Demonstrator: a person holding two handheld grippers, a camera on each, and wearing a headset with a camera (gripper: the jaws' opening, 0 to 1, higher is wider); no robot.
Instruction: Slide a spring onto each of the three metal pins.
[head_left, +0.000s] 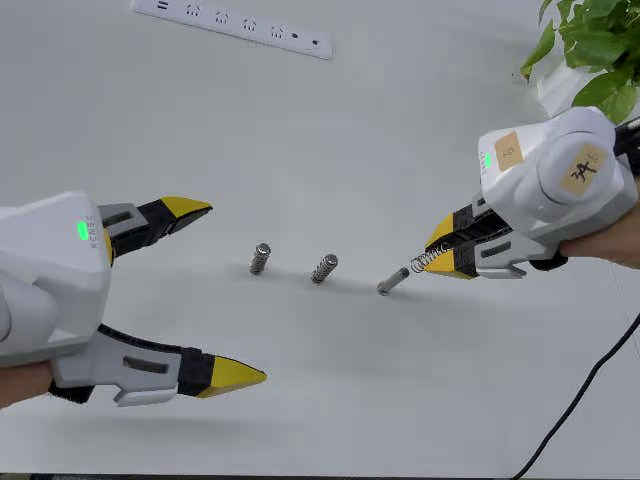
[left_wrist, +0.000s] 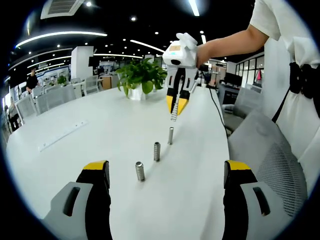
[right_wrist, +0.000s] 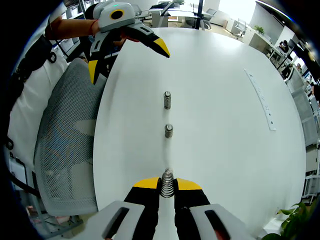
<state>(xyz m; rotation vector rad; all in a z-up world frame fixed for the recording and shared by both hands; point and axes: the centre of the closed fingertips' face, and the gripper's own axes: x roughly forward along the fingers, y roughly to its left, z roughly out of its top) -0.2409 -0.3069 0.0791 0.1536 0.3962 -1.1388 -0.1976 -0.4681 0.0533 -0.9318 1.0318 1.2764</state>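
My right gripper (head_left: 447, 258) is pinched on the last spring (head_left: 428, 261), free end just off the top of the bare pin (head_left: 393, 281) on the bench (head_left: 350, 130), spring axis roughly in line with that pin, pointing down at it. Other two pins (head_left: 260, 258) (head_left: 324, 268) already sprung. My left gripper (head_left: 233, 291) gapes wide, well apart, idle.

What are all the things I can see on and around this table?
spring-covered pins: two, silver, standing mid-table in a row
bare pin: one, silver, right end of that row
loose spring: one, silver, held just above the bare pin
power strip: one, white, far side
potted plant: one, green, far right corner
cable: one, black, near right
table: one, white
mesh chair: one, grey, beside the table
left gripper: one, white with yellow tips, open
right gripper: one, same colours, shut on the spring
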